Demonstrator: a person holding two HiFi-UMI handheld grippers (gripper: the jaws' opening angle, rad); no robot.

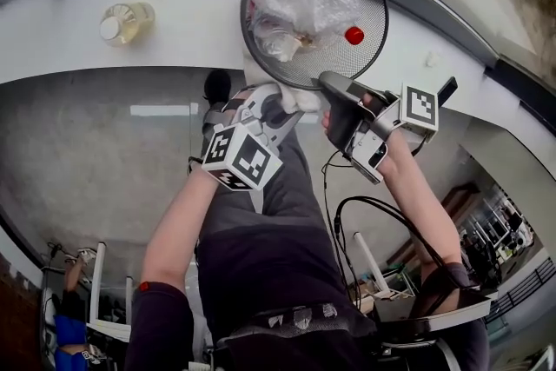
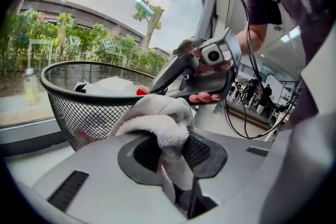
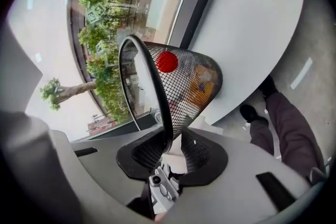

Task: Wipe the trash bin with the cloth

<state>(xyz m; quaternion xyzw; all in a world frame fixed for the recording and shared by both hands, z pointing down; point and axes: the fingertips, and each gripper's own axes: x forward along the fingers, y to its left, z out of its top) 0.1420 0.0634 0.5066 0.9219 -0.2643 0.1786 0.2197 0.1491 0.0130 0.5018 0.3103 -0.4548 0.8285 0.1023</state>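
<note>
While the left tongs (image 2: 170,150) clamp a bunched white cloth (image 2: 157,122) just beside the black mesh trash bin (image 3: 185,96) on the white counter (image 1: 178,48), the right tongs (image 3: 170,147) pinch its rim; crumpled plastic (image 1: 304,0) and a red cap (image 1: 354,35) lie inside.

The left gripper (image 1: 276,104) and the right gripper (image 1: 328,84) both have a smooth grey plastic body. Each one carries a white cube (image 1: 236,157) printed with black square markers. The pads (image 2: 202,150) of the jaws are black, with a fine mesh pattern. Thin black cables (image 1: 335,217) run from the right gripper. The person wears dark trousers (image 1: 261,256), dark sleeves (image 1: 161,330) and black shoes (image 3: 268,86).
</note>
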